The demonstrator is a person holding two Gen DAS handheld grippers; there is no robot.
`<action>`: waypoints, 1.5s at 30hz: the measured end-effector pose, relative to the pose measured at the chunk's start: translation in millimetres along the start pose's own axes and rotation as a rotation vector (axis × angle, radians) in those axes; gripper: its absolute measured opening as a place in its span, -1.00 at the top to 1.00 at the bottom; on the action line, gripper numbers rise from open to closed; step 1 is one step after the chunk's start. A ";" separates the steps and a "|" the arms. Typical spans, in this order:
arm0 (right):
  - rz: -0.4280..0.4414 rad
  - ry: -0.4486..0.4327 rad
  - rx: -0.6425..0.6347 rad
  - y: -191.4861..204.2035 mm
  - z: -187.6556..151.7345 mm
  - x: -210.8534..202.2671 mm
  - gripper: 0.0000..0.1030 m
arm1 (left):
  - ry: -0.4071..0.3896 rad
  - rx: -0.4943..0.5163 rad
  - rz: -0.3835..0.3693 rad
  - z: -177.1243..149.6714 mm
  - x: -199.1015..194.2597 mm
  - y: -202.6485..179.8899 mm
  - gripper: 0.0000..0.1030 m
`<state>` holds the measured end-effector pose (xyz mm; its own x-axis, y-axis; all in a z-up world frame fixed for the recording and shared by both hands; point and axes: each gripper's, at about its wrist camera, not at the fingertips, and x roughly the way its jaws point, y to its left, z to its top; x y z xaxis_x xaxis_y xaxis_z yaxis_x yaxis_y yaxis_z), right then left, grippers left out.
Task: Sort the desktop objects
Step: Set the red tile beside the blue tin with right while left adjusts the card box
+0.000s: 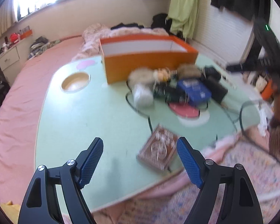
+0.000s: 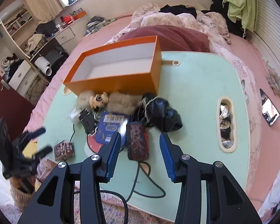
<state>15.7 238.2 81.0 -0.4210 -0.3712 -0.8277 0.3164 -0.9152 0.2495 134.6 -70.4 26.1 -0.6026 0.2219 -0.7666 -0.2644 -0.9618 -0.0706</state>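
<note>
An empty orange box [image 2: 112, 82] stands open at the back of the mint-green table [image 2: 196, 93]. In front of it lies a heap: a plush toy [image 2: 100, 99], a blue box [image 2: 112, 125], a black cloth bag [image 2: 162, 113] and a dark maroon case [image 2: 138, 141]. My right gripper [image 2: 140, 135] is open just above the maroon case, not touching it. A small brown patterned box [image 1: 156, 151] lies near the table's front edge. My left gripper [image 1: 140, 140] hangs open above the table beside that box, holding nothing.
A black cable [image 2: 140, 183] runs over the table's front edge. At the right, a slot [image 2: 225, 123] in the table holds small items. A round recess [image 1: 75, 82] sits at the table's left. The table rests on a pink bed, with a phone [image 2: 269, 112] on the bedding.
</note>
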 end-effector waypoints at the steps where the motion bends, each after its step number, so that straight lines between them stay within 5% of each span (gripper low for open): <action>1: -0.019 -0.001 -0.001 -2.6 3.4 -1.4 0.14 | 0.014 0.008 -0.007 -5.6 2.7 -2.8 -0.56; 4: -0.056 -0.005 -0.012 4.5 31.5 -0.2 0.14 | 0.040 0.034 -0.026 -8.6 15.5 -7.4 -0.32; 6: -0.088 -0.015 -0.028 1.8 46.7 0.3 0.14 | 0.059 0.054 -0.026 -2.9 27.5 -12.3 0.09; 8: -0.124 -0.030 -0.053 10.8 67.0 4.2 0.14 | 0.046 0.079 -0.012 6.5 40.0 -18.7 0.23; 14: -0.192 -0.028 -0.138 43.8 105.9 37.8 0.14 | 0.010 0.083 -0.024 38.4 64.0 -25.5 0.23; 16: -0.207 -0.012 -0.156 52.0 110.9 49.8 0.14 | -0.013 0.076 0.002 43.3 62.5 -25.6 0.21; 20: -0.228 0.011 -0.175 59.5 113.5 63.2 0.14 | -0.081 0.037 -0.031 45.2 40.1 -19.0 -0.58; 21: -0.229 0.014 -0.176 59.5 113.4 64.7 0.14 | -0.108 0.025 -0.039 45.6 32.1 -15.7 -0.63; 31: -0.234 0.075 -0.194 66.8 117.3 83.7 0.13 | -0.204 -0.096 -0.046 60.0 2.9 12.7 -0.63; 37: -0.207 0.092 -0.217 78.6 115.8 87.7 0.03 | -0.185 -0.106 -0.063 55.7 7.7 11.0 -0.63; 43: -0.114 0.012 -0.193 81.5 89.7 42.0 0.02 | -0.156 -0.112 -0.070 42.8 6.8 7.7 -0.63; 45: -0.092 -0.016 -0.188 79.6 71.5 24.9 -0.17 | -0.128 -0.116 -0.056 35.7 11.6 4.7 -0.64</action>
<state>-30.4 145.0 116.2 -0.4681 -0.2908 -0.8344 0.4281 -0.9007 0.0738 99.4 -66.6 39.7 -0.6825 0.2870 -0.6722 -0.2160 -0.9578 -0.1896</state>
